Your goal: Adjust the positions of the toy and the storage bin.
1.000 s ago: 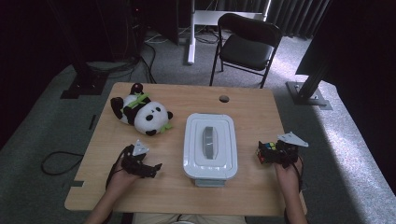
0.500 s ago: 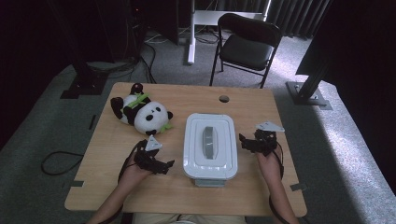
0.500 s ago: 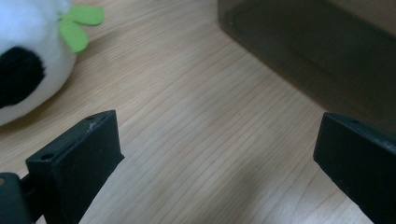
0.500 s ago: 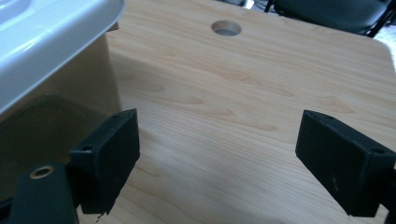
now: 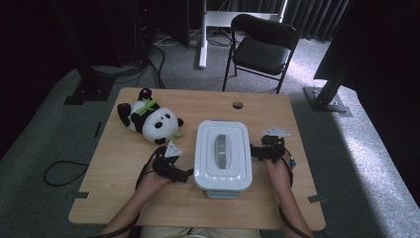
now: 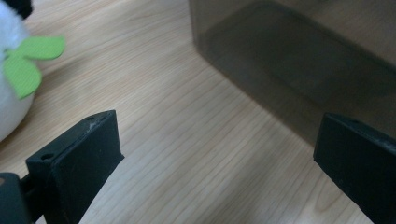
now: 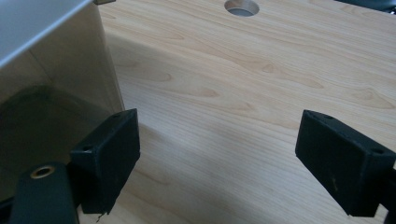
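A clear plastic box with a white lid (image 5: 222, 153) stands at the middle of the wooden table (image 5: 124, 173). My left gripper (image 5: 179, 172) is open just off the box's left side; in the left gripper view (image 6: 219, 135) its jaws are spread wide over bare wood, with the box wall (image 6: 289, 79) ahead on the right. My right gripper (image 5: 257, 150) is open at the box's right side; in the right gripper view (image 7: 219, 135) the box wall (image 7: 56, 74) stands close beside one jaw. Neither gripper holds anything.
A panda plush (image 5: 148, 120) with green leaves lies at the back left, and its white body (image 6: 11, 93) edges into the left gripper view. A round cable hole (image 5: 237, 105) sits near the table's far edge. A black chair (image 5: 262, 49) stands beyond the table.
Both grippers have moved inward from nearer the table's sides to either side of the box. The box and panda have not moved.
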